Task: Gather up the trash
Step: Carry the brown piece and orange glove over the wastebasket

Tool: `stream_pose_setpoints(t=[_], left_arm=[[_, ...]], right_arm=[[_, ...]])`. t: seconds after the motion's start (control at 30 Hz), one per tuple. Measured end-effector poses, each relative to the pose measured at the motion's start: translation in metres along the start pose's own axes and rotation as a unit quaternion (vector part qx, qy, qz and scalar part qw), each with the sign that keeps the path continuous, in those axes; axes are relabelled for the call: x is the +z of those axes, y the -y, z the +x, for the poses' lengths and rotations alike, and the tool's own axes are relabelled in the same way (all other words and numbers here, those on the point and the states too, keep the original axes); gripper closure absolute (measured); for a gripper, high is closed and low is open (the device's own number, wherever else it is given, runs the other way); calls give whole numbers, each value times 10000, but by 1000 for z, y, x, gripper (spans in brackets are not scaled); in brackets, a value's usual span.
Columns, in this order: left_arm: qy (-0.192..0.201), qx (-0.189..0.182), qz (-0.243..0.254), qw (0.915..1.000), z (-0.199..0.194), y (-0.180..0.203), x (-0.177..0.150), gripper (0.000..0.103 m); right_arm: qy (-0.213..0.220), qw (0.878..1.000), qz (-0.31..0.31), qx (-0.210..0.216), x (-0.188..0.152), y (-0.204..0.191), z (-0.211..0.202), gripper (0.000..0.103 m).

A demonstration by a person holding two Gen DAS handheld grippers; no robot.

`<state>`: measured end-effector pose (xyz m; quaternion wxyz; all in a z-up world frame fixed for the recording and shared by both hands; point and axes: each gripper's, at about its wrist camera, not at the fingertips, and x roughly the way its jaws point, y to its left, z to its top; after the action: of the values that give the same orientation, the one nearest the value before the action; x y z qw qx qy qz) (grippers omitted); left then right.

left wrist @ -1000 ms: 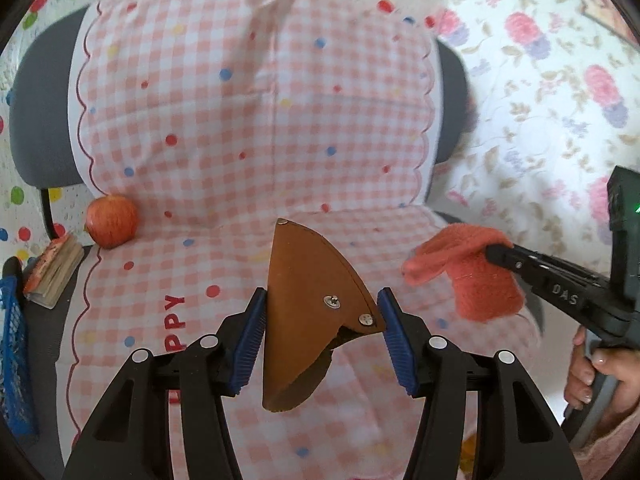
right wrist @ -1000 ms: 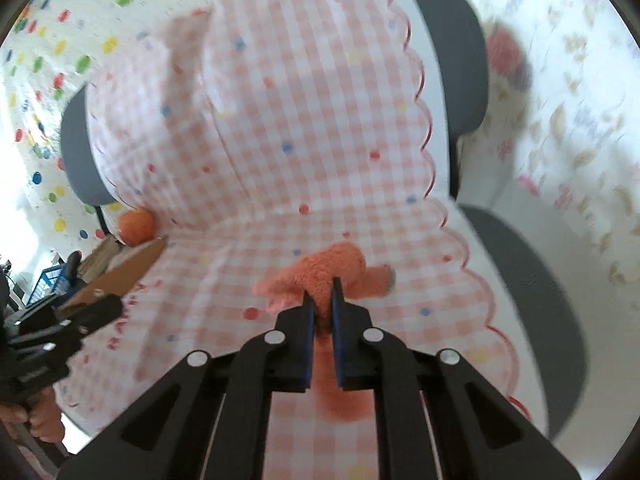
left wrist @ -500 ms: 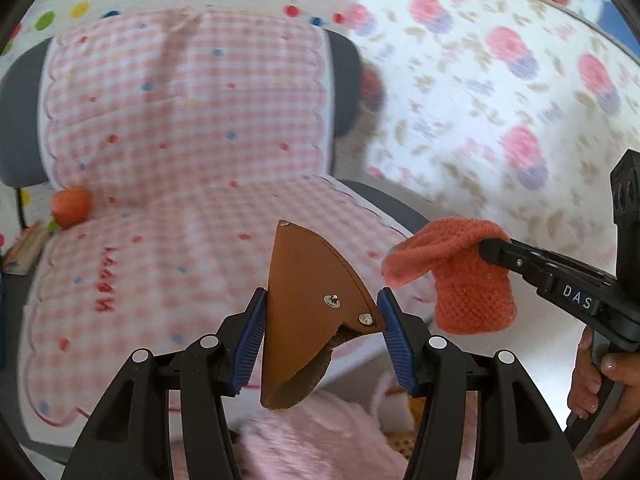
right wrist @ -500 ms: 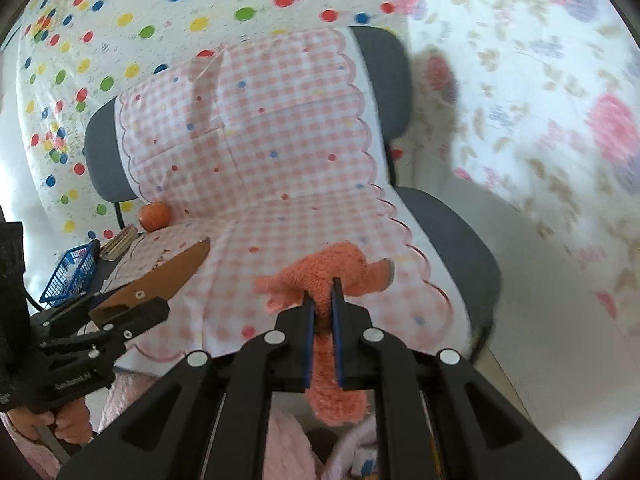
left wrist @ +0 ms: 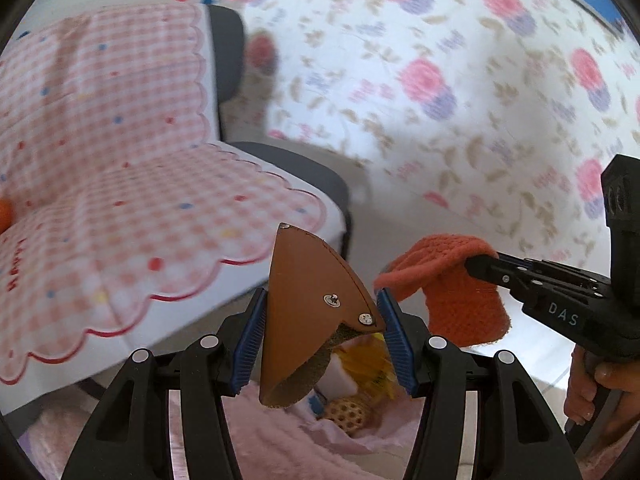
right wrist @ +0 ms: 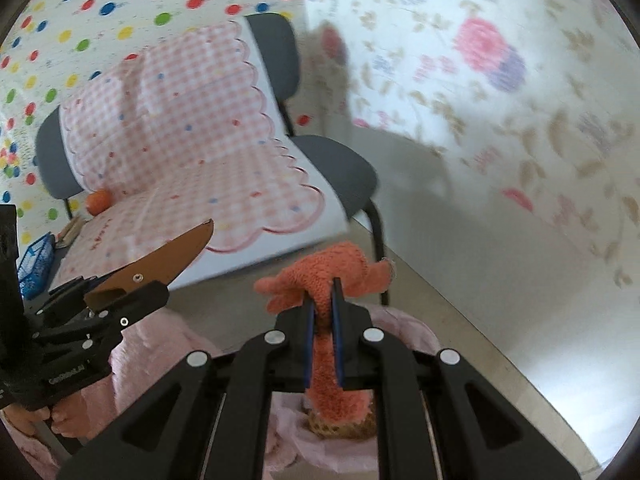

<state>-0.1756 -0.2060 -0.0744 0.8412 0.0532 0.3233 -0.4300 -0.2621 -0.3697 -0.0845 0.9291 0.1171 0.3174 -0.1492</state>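
A: Trash items are both hanging near, right of the chair (right wrist: 332,160): the left gripper (left wrist: 322,332) is clamping a brown leather piece (left wrist: 308,300), the right gripper (right wrist: 322,312) is pinching an orange knit piece (right wrist: 332,276).

B: Pink-lined bin (right wrist: 400,320) is sitting below (contents partly hidden). I am advising centring each load over the opening before letting go.

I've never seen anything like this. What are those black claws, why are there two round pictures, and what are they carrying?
There is no robot: a person holds a black two-finger gripper in each hand, each with a fisheye camera looking along its fingers, giving two round pictures. The left gripper is clamped on a brown leather sheath with rivets. The right gripper pinches an orange knitted cloth piece. Behind stands a grey chair draped with a pink checked cloth; an orange round fruit lies on it. Below sits a pink fluffy container, edges unclear.
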Motion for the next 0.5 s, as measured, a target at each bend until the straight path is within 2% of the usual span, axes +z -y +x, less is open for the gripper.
stream_pose_setpoints(t=[0.13, 0.5], left_arm=[[-136, -230, 93, 9996, 16, 15, -1, 47], [-407, -299, 143, 9986, 54, 27, 7, 45]], right_arm=[[-140, 9996, 191, -126, -15, 18, 1, 95], [-471, 9981, 394, -101, -25, 46, 30, 93]])
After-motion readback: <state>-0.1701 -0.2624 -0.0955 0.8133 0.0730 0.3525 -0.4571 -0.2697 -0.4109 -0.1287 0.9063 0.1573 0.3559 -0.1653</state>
